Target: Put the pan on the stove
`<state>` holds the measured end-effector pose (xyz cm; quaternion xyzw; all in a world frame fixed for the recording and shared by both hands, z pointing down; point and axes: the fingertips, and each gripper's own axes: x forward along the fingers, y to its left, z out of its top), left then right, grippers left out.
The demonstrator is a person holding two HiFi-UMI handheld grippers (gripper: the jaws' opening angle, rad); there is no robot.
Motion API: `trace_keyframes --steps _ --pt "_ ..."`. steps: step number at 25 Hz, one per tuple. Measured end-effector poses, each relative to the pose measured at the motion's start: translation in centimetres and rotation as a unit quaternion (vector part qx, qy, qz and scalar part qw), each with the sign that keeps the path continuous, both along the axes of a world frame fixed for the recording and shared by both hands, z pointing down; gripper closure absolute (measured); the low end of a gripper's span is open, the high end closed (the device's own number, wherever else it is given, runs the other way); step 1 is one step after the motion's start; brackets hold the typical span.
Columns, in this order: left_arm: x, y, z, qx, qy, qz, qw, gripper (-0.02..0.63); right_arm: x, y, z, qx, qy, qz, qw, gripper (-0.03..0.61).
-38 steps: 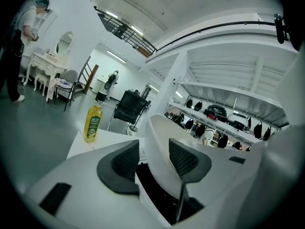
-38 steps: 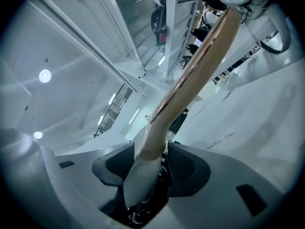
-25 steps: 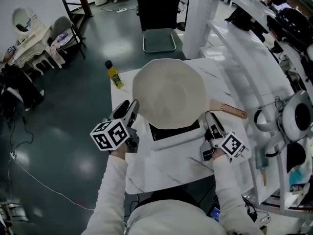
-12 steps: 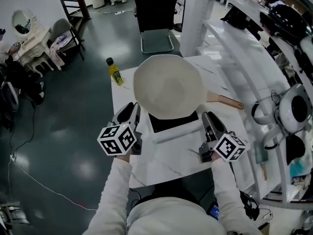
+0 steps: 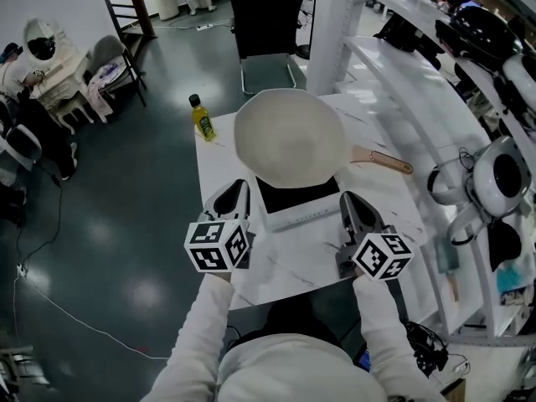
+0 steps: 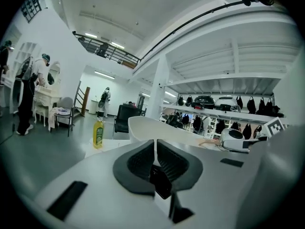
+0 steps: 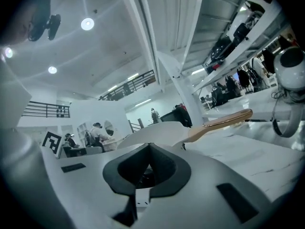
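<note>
Pan [image 5: 289, 141] sitting on stove [image 5: 297, 201], task seemingly complete, with left gripper [image 5: 237, 188] and right gripper [image 5: 347, 199] just closed empty, clear of it.

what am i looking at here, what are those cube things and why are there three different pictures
There is no robot here: a person holds a grasping tool in each hand. The cubes with square markers are parts of those tools.

The head view comes from a camera on the person's head and looks down on the left tool and the right tool. The other two views come from a camera riding on each tool, looking along its jaws.

On the white table stands a black stove with a cream pan resting on it. A yellow bottle stands at the table's far left corner.

Both tools' jaws have just closed with nothing between them, and neither touches the pan.
</note>
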<state>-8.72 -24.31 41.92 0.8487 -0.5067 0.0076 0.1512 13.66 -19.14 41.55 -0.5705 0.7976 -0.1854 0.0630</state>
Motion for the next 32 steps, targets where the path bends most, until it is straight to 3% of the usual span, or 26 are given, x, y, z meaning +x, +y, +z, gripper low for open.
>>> trace_keyframes --steps 12,32 --pt "0.3 4.5 -0.1 0.012 -0.024 0.022 0.9994 0.583 -2.4 4.2 -0.7 0.014 0.062 0.010 0.998 0.551" --pt "-0.3 7.9 -0.6 0.026 -0.047 0.020 0.9984 0.588 -2.9 6.7 -1.1 0.023 0.075 0.040 0.996 0.551"
